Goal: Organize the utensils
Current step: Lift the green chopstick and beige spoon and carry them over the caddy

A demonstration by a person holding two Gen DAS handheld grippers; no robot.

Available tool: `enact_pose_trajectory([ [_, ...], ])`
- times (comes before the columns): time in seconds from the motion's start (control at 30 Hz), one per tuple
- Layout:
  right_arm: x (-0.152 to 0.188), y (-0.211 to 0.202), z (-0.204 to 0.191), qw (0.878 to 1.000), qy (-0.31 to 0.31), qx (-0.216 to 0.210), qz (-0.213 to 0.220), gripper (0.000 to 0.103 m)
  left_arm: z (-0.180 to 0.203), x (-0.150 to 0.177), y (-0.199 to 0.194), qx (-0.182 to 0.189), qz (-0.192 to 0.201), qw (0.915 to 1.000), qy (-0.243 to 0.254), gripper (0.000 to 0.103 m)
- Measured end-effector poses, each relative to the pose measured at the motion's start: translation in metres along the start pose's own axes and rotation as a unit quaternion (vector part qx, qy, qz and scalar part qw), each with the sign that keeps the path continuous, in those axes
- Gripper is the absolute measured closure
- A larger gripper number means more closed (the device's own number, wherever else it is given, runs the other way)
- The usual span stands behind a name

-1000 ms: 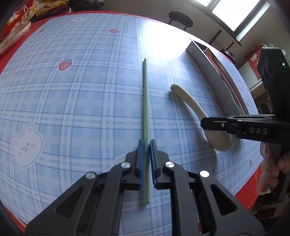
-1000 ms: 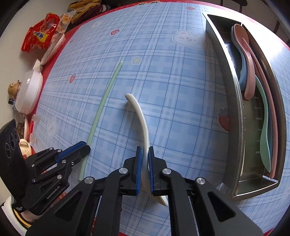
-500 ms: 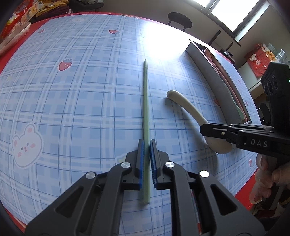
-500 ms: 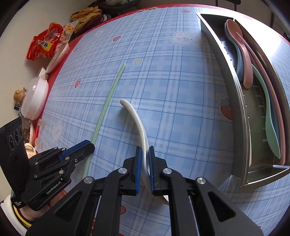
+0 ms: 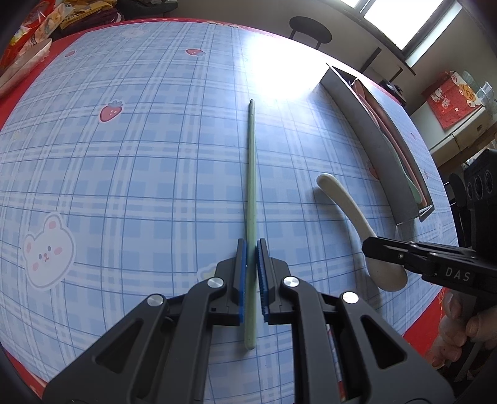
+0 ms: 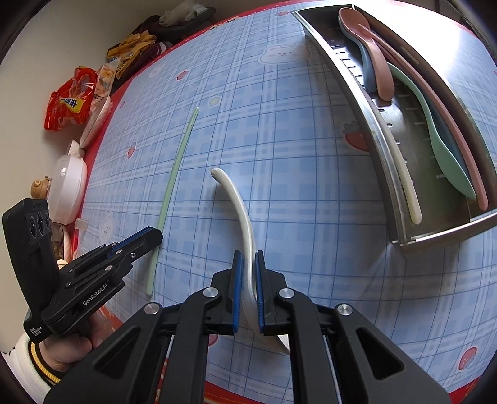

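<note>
My left gripper (image 5: 251,245) is shut on a long pale green chopstick (image 5: 251,192), which points away over the blue plaid tablecloth; it also shows in the right wrist view (image 6: 174,183). My right gripper (image 6: 247,258) is shut on a cream spoon (image 6: 239,211), its handle curving forward and its bowl behind the jaws. In the left wrist view the spoon (image 5: 348,211) shows at the right, held by the right gripper (image 5: 372,245). A steel tray (image 6: 369,118) at the right holds pink, blue and green spoons and a cream chopstick (image 6: 403,174).
Snack bags (image 6: 71,99), a white lidded bowl (image 6: 68,183) and other clutter lie along the table's far left edge. The table's red border (image 6: 403,385) runs close under my grippers. A stool (image 5: 310,29) stands beyond the table.
My right gripper has lifted and tilted with the spoon, and the tray has shifted in its view. The left gripper holds the chopstick as before.
</note>
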State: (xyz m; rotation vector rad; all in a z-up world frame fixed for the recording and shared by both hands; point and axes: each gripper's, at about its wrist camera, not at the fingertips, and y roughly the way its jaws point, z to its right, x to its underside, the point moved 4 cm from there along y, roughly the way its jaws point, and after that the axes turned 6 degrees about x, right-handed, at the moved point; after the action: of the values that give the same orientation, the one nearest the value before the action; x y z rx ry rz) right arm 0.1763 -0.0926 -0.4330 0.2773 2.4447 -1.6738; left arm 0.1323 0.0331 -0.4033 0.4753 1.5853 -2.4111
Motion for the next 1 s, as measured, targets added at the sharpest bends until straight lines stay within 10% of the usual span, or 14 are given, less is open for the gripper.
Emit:
enact_pose_trajectory([
  [0.4, 0.011, -0.011, 0.017, 0.999, 0.038, -0.001, 0.013, 0.095, 0.008, -0.004, 0.005, -0.022, -0.009, 0.9994, 0.024, 0.092],
  [1.0, 0.009, -0.047, 0.035, 0.997, 0.056, -0.025, 0.051, 0.095, 0.002, 0.015, -0.034, 0.072, -0.002, 0.9938, -0.084, 0.092],
])
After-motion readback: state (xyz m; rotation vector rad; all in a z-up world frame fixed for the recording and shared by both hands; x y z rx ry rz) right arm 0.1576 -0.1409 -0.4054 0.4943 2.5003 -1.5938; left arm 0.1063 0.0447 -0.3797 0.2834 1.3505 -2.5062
